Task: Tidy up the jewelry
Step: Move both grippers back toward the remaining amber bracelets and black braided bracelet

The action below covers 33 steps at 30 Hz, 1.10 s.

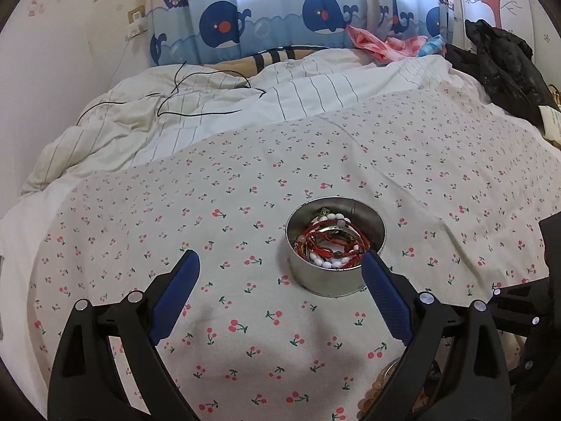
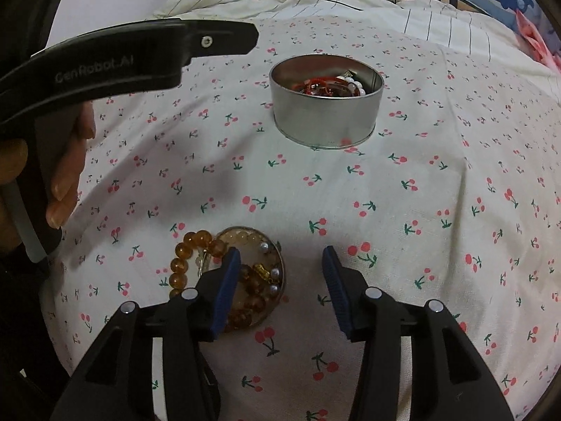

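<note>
A round metal tin (image 1: 333, 280) (image 2: 326, 119) stands on the cherry-print sheet, holding red cord bracelets (image 1: 329, 240) and white bead bracelets (image 1: 331, 263). A flat round lid (image 2: 270, 256) lies nearer, with amber bead bracelets (image 2: 189, 249) and pearl pieces on it; one amber strand hangs over its left edge. My left gripper (image 1: 280, 259) is open and empty, its right finger in front of the tin's near rim. My right gripper (image 2: 282, 256) is open and empty, its left finger over the lid. The left gripper's body (image 2: 122, 59) shows in the right wrist view.
The bed's cherry-print sheet (image 1: 245, 193) spreads all around. A rumpled striped duvet (image 1: 175, 115) with a black cable (image 1: 196, 105) lies at the back, whale curtains (image 1: 280, 24) behind. A black bag (image 1: 505, 66) and pink clothes (image 1: 382, 44) sit at the back right.
</note>
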Tool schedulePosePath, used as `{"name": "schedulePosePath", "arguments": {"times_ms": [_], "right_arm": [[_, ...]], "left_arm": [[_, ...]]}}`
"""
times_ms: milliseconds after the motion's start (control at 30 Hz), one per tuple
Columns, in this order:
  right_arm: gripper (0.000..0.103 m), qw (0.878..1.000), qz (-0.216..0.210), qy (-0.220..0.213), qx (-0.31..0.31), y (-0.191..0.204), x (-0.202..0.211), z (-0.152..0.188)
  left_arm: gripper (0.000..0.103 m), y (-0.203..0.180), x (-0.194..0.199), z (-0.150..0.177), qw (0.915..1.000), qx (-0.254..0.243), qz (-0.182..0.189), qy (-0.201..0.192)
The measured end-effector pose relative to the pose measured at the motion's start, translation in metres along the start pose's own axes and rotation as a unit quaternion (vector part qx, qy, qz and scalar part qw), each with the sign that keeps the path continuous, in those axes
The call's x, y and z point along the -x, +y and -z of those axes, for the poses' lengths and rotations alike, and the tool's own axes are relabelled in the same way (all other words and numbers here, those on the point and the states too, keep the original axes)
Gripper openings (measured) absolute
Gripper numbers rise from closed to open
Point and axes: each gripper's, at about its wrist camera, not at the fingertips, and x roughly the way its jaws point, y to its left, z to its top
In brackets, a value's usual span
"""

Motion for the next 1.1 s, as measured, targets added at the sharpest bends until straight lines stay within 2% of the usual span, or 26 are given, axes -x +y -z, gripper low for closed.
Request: {"name": "schedulePosePath", "arguments": {"times_ms": [67, 200, 233, 300, 400, 433, 500, 600, 667, 733, 800, 1100], "right_arm": [[0.049, 1.0, -0.002, 0.002, -0.001, 0.0, -0.002, 0.0], [0.05, 0.997, -0.07, 0.018, -0.025, -0.004, -0.004, -0.001], [0.05, 0.997, -0.074, 0.018, -0.026, -0.005, -0.003, -0.002], [0.05, 0.996, -0.081, 0.014, -0.038, -0.01, 0.002, -0.003], [0.05, 0.997, -0.065, 0.006, -0.047, -0.02, 0.017, -0.003], [0.05, 0.997, -0.055, 0.006, -0.045, -0.022, 0.023, -0.001], [0.05, 0.998, -0.045, 0.005, -0.036, -0.019, 0.034, 0.007], [0.05, 0.998, -0.059, -0.001, -0.036, -0.013, 0.049, 0.032], [0.05, 0.997, -0.067, 0.004, -0.04, -0.007, 0.052, 0.053], [0.05, 0.997, -0.071, 0.01, -0.04, 0.001, 0.051, 0.065], [0.05, 0.997, -0.073, 0.009, -0.029, 0.011, 0.049, 0.069], [0.05, 0.999, -0.052, 0.013, -0.002, 0.028, 0.034, 0.069]], "left_arm": [[0.09, -0.001, 0.002, 0.0, 1.0, 0.001, 0.0, -0.002], [0.09, 0.001, 0.002, 0.004, 1.0, 0.005, 0.005, 0.005], [0.09, 0.004, 0.001, 0.009, 0.9997, 0.014, 0.013, 0.013], [0.09, 0.01, 0.001, 0.021, 0.9976, 0.038, 0.045, 0.036], [0.09, 0.025, -0.002, 0.05, 0.9861, 0.089, 0.109, 0.089], [0.09, 0.031, -0.002, 0.061, 0.9795, 0.111, 0.131, 0.105], [0.09, 0.034, -0.001, 0.072, 0.9734, 0.122, 0.155, 0.117], [0.09, 0.028, 0.003, 0.081, 0.9734, 0.102, 0.169, 0.117], [0.09, 0.016, 0.006, 0.083, 0.9767, 0.075, 0.167, 0.111], [0.09, -0.002, 0.012, 0.085, 0.9798, 0.027, 0.169, 0.102], [0.09, -0.015, 0.014, 0.086, 0.9791, -0.007, 0.176, 0.102], [0.089, -0.044, 0.011, 0.096, 0.9647, -0.074, 0.214, 0.135]]}}
